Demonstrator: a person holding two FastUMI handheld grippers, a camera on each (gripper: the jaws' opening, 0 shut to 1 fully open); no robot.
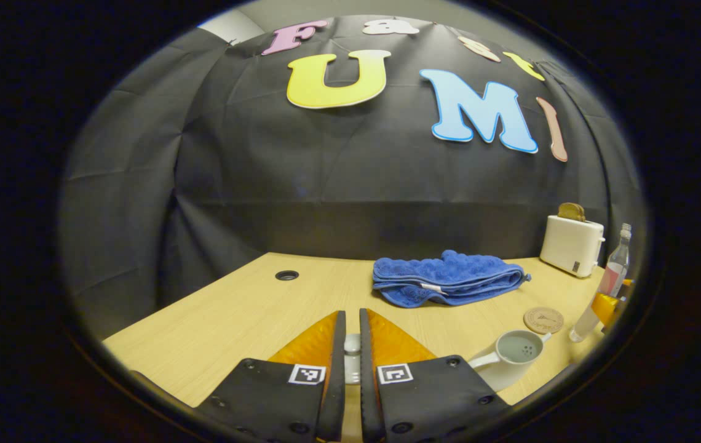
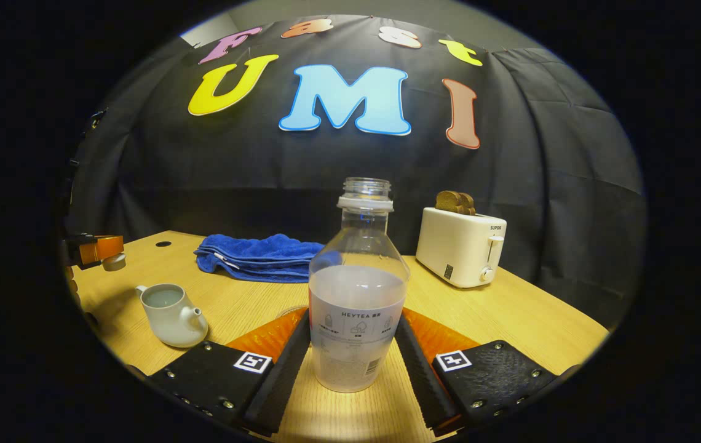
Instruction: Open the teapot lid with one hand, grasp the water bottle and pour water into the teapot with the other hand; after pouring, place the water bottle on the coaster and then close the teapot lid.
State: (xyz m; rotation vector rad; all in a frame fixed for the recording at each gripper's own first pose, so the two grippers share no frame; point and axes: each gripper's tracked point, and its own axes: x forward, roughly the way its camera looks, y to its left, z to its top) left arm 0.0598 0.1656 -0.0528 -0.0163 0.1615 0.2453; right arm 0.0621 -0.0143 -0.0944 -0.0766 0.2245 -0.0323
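Note:
In the left gripper view my left gripper (image 1: 352, 317) is shut on the small white teapot lid (image 1: 352, 346), held above the table. The white teapot (image 1: 509, 364) stands uncovered to its lower right, with water inside. A round cork coaster (image 1: 543, 320) lies just beyond it. In the right gripper view my right gripper (image 2: 355, 320) is shut on the clear, uncapped water bottle (image 2: 356, 295), which is upright and about half full. The teapot (image 2: 172, 315) sits at the left there, and the left gripper (image 2: 99, 249) holds the lid (image 2: 114, 263) above it. The bottle (image 1: 604, 286) stands right of the coaster.
A folded blue towel (image 1: 446, 277) lies at the back middle of the wooden table (image 1: 246, 314). A white toaster (image 2: 461, 246) with bread in it stands at the back right. A round cable hole (image 1: 287, 275) is in the table's far left.

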